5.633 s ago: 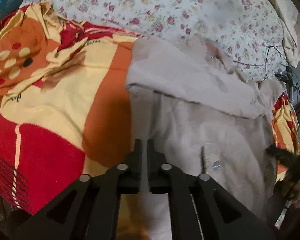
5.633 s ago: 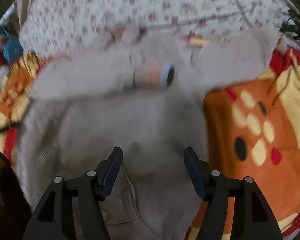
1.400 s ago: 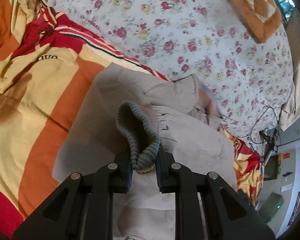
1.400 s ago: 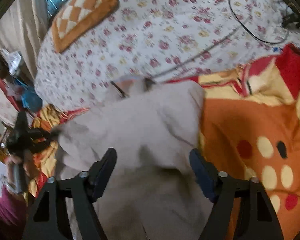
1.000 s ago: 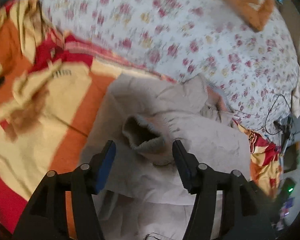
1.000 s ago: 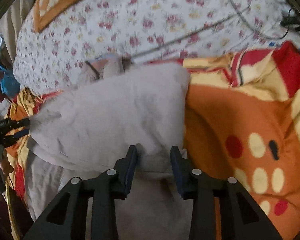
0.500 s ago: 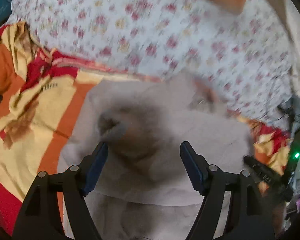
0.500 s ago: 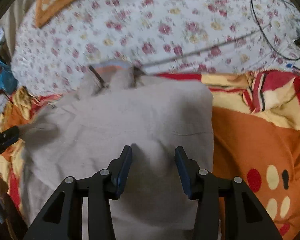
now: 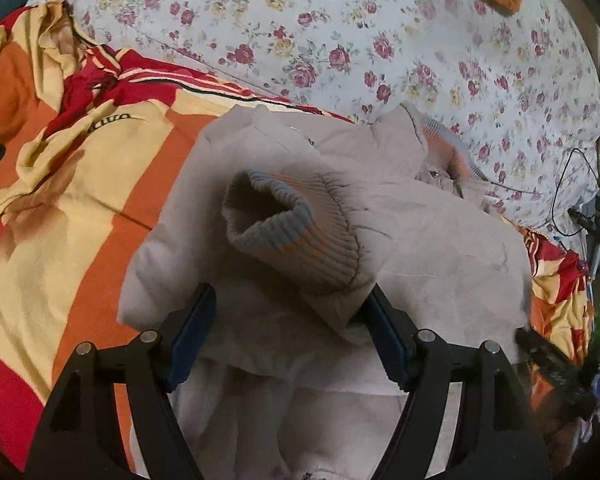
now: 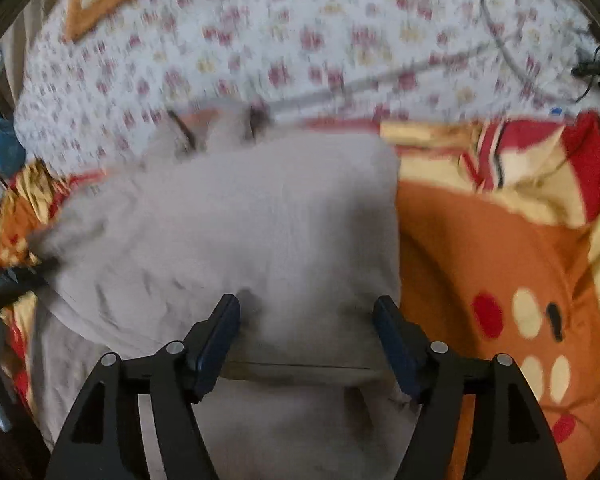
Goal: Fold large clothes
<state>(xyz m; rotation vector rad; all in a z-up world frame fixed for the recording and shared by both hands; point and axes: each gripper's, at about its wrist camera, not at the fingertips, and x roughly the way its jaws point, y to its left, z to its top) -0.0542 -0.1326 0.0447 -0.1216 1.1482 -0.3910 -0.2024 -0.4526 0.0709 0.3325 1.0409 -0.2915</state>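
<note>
Jacket: sleeves folded across body, cuff on top | left gripper, right gripper: jaws just opened, spread, pinching nothing | left: fold body.

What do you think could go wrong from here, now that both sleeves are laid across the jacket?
The ribbed cuff stands puffed up rather than flat, so the sleeve may slide off the jacket at the next fold. The left gripper, jaws open, sits close around that cuff and might snag it when lifted.

Left gripper and right gripper: fingers apart, angled downward.
</note>
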